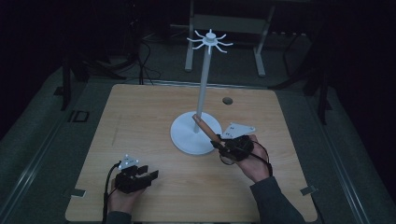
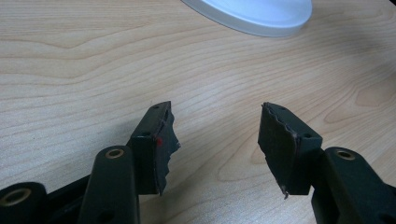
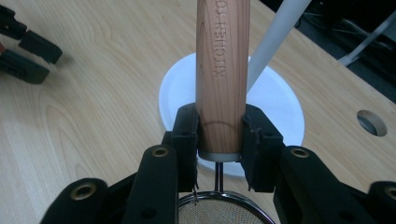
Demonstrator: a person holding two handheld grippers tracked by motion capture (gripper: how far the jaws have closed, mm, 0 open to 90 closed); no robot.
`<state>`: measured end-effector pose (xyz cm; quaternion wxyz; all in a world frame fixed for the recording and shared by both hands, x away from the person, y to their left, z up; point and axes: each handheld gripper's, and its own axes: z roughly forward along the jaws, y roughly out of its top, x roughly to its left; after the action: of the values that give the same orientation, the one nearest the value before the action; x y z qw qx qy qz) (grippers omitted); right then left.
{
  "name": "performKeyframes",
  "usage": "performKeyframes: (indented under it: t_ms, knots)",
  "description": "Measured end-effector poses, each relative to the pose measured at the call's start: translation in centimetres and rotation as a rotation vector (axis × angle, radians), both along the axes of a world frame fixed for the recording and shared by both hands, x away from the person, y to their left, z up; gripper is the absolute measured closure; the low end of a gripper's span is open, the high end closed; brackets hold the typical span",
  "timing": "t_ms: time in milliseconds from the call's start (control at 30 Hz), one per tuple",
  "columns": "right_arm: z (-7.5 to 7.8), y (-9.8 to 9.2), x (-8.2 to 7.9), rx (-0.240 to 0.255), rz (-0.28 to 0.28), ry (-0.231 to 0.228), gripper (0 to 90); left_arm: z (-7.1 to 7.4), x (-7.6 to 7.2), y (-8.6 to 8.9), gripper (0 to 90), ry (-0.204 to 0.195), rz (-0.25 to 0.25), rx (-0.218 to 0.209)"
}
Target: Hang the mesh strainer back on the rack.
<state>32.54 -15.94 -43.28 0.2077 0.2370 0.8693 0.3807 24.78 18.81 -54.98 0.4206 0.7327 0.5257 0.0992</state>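
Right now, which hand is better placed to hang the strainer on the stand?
Right. The right gripper is already shut on the strainer's wooden handle, beside the white stand. The left gripper is open with nothing between its jaws, low over the table, farther from the pole.

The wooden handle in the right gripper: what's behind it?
Behind the wooden handle sit the stand's white round base and its slanting white pole, both on the table. The handle covers where the pole meets the base.
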Motion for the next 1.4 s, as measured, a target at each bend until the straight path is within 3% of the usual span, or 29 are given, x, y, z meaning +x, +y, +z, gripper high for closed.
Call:
performKeyframes:
  t_ms: [1400]
  knots:
    - [4.0, -0.7, -0.4, 0.206, -0.073, -0.088, 69.2, 0.0, 0.0, -0.1, 45.6, 0.001, 0.000, 0.002]
